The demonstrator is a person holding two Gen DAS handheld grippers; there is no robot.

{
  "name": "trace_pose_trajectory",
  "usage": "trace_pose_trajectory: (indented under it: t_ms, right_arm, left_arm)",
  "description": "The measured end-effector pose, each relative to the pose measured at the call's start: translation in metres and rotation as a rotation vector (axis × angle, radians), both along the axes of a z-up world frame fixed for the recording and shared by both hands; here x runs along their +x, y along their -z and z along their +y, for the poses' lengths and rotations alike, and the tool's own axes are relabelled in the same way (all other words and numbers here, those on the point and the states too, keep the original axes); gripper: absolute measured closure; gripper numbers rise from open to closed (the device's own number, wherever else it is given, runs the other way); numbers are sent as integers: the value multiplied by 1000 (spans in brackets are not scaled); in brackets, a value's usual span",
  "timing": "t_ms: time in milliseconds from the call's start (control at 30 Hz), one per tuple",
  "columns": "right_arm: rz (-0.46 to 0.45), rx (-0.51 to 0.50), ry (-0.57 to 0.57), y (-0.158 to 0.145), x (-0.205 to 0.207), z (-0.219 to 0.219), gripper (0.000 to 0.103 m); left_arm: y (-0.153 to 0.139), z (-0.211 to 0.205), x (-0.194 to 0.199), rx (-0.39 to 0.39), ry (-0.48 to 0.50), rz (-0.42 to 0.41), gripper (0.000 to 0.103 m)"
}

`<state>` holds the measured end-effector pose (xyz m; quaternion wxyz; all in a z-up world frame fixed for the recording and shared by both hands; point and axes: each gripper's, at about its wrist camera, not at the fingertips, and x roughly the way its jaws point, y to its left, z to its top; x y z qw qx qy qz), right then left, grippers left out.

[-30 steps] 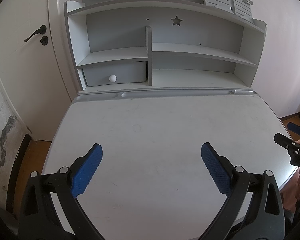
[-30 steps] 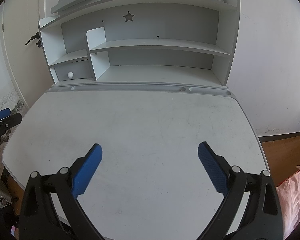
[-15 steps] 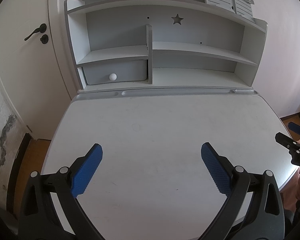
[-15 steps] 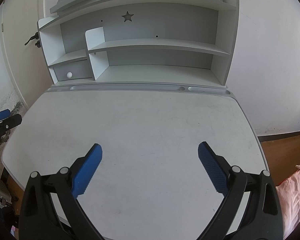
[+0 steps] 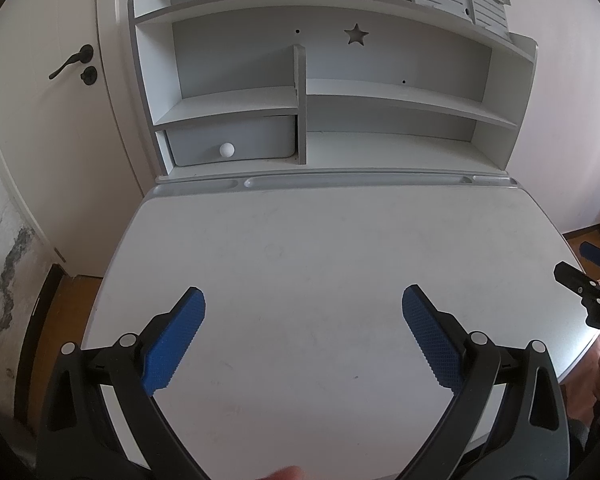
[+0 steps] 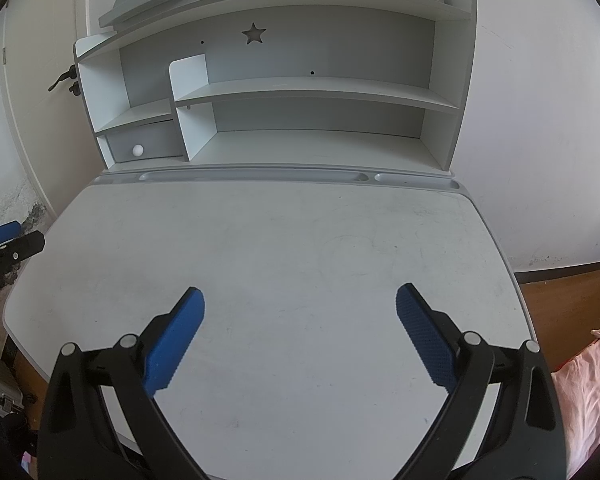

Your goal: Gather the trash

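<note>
Left wrist view: the left gripper [image 5: 303,336] has its blue pads [image 5: 174,342] spread wide with nothing between them, held above the near part of the pale desk top [image 5: 320,248]. The right gripper [image 6: 300,336] stands the same way, wide and empty, over its own side of the desk; each tool shows at the edge of the other's view, well apart. Beyond the fingers the desk looks bare apart from faint scuffs. Behind it stands a shelf unit [image 5: 500,88] with a star cutout [image 5: 356,34], and its small drawer [image 5: 232,146] carries a white knob [image 5: 227,149]. I can see no trash in either view, so it must lie outside them. How it will handle, light or heavy, crumpled or stiff, cannot be judged yet, nor where to take hold.
</note>
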<state>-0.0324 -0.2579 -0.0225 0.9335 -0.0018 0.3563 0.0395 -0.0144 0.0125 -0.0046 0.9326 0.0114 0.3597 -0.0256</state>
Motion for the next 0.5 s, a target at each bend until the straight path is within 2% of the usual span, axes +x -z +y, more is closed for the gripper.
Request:
trace_pose_trajectory:
  t_ms: [367, 500]
  right_arm:
    - [-1, 2, 9, 0, 2, -4, 10]
    - [-2, 2, 9, 1, 3, -7, 10]
  left_arm:
    - [-1, -7, -5, 23, 16, -34, 7]
    - [0, -8, -3, 28, 13, -18, 7]
